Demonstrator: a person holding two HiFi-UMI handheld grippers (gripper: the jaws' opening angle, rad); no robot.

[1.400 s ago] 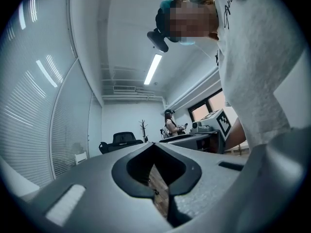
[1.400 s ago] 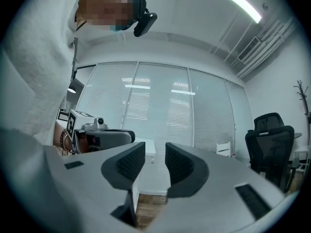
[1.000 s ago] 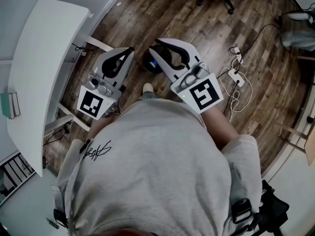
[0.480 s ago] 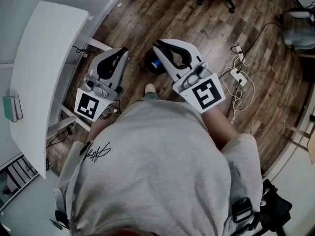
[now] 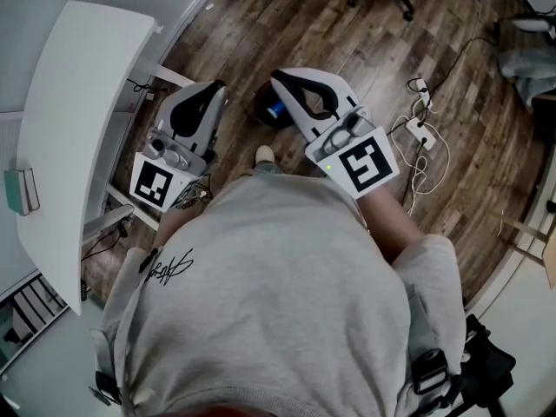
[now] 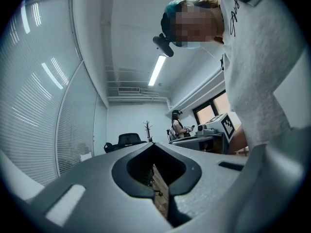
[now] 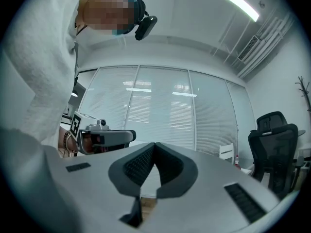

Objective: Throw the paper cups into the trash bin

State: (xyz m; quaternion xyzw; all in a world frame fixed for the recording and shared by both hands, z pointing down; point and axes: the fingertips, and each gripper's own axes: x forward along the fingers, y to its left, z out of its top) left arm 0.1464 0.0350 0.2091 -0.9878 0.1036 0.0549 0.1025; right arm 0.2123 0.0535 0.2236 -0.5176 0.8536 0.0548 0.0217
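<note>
— What are your two tools doing?

— I am holding both out in front of me, side by side and apart from each other, over the wooden floor (image 5: 365, 50). My left tool (image 5: 219, 88) is showing its jaws together at the tips, and nothing is lying between them. The jaws of my right tool (image 5: 278, 78) have just been closing. They are meeting at the tips now, and nothing is sitting between them either.

— And where is the trash bin sitting?

— The trash bin (image 5: 259, 111) is standing on the floor just ahead of my shoe (image 5: 260, 156). From the head view it is showing between the two tools. It is looking dark and round, and my right tool is covering its right side. Something blue (image 5: 274, 111) is showing inside it, but I cannot tell whether that is a paper cup.

— What else is lying around you?

— A white table (image 5: 78, 120) is standing on my left, near the left tool. On my right, a white power strip (image 5: 415, 133) is lying on the floor with cables trailing around it. In the right gripper view, a black office chair (image 7: 272, 144) is standing in front of the window blinds.
</note>
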